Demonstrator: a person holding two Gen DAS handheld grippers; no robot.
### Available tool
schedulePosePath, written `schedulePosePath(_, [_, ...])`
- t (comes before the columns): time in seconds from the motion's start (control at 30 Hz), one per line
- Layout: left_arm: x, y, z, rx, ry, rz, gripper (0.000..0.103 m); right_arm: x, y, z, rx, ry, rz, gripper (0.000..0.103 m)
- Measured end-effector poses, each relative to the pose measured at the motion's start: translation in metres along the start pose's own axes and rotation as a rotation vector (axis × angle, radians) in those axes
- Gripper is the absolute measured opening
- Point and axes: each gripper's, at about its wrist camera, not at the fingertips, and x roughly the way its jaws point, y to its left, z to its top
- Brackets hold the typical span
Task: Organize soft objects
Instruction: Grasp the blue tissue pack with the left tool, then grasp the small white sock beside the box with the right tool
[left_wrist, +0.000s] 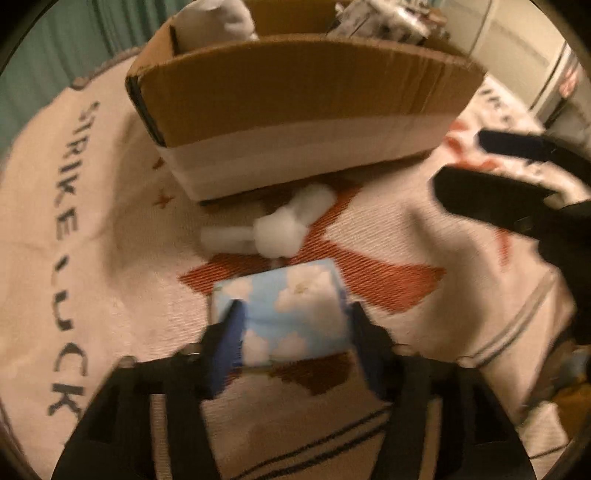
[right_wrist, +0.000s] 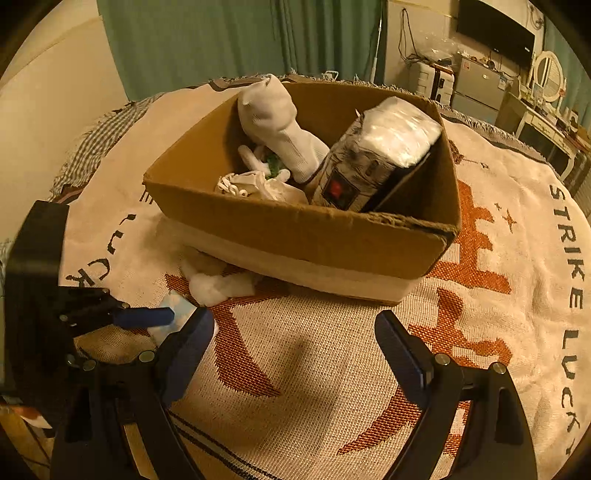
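**Cardboard box ahead, cloud-print pack in our left tongs**

Cardboard box (right_wrist: 303, 236) stands ahead of both our tongs on the woven blanket (right_wrist: 314, 369). Our left gripper (left_wrist: 291, 332) is clamped on the blue cloud-print tissue pack (left_wrist: 291, 310), 1 finger on each side. Just beyond it, near the box wall, lies a white cotton wad (left_wrist: 280, 229). Our right gripper (right_wrist: 295, 343) has its 2 fingers spread apart around nothing. Inside the box we see a white sock (right_wrist: 277, 122) and a wrapped pack (right_wrist: 373, 158).
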Motion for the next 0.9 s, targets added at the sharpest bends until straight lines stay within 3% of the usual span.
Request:
schedulePosePath(0.07, [0.005,0.004,-0.003,-0.034,0.003,0.013,0.079,0.001,-0.002,-0.001,0.006,0.008,0.006,0.089])
schedulePosePath(0.13, [0.010,0.011,-0.003,-0.075,0.014,0.018,0.081,0.003,-0.006,-0.003,0.019,0.018,0.014,0.089])
schedulePosePath(0.27, [0.024,0.024,-0.004,-0.148,0.041,-0.007,0.081,0.002,-0.013,-0.006,0.040,0.025,0.022,0.089])
schedulePosePath(0.37, [0.022,0.026,-0.004,-0.120,0.030,-0.022,0.074,0.001,-0.017,-0.008,0.047,0.026,0.023,0.089])
schedulePosePath(0.53, [0.009,0.047,-0.007,-0.123,0.022,-0.052,0.073,0.002,-0.014,-0.008,0.045,0.029,0.028,0.089])
schedulePosePath(0.9, [-0.014,0.120,-0.009,-0.201,-0.017,0.027,0.073,0.033,0.035,0.001,-0.030,0.066,0.076,0.089])
